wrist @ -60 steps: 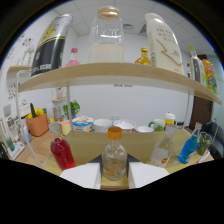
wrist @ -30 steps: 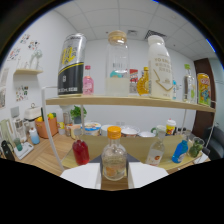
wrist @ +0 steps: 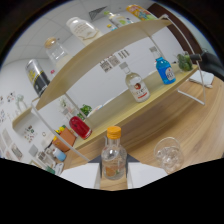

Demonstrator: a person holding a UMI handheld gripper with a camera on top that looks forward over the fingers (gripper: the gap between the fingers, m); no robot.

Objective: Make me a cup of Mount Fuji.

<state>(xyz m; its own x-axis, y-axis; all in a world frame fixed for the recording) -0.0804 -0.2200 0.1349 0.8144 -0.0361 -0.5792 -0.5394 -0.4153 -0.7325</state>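
ok, view is rolled hard, so the worktop point(wrist: 200, 115) and shelf point(wrist: 100, 55) run on a steep diagonal; tool point(wrist: 114, 176) is tilted to match. no hand or sleeve in view, so pose is read from the tilt only.

tool: both white fingers point(wrist: 80, 176) flank a small clear bottle point(wrist: 113, 159) with an orange cap. they sit right against its base on either side, bottle looks pinched and carried with the tool. its neck and cap stand clear above the fingers.

room: a clear glass point(wrist: 167, 153) with ice sits just beside the bottle, close to the one finger, tight gap there. beyond the glass the bare wood worktop opens out wide toward a dark object point(wrist: 212, 62) at its far end.

ahead, along the wall under the shelf: red bottle point(wrist: 80, 127), a clear bottle with a label point(wrist: 136, 85), a blue bottle point(wrist: 164, 70), something green point(wrist: 184, 61) past it. all well apart from the tool. cluttered small items near an orange pot point(wrist: 61, 144) on the red bottle's side.

shelf edge overhangs that row; large cans and jars on top, including a black can point(wrist: 37, 77) and a clear jar point(wrist: 56, 50).
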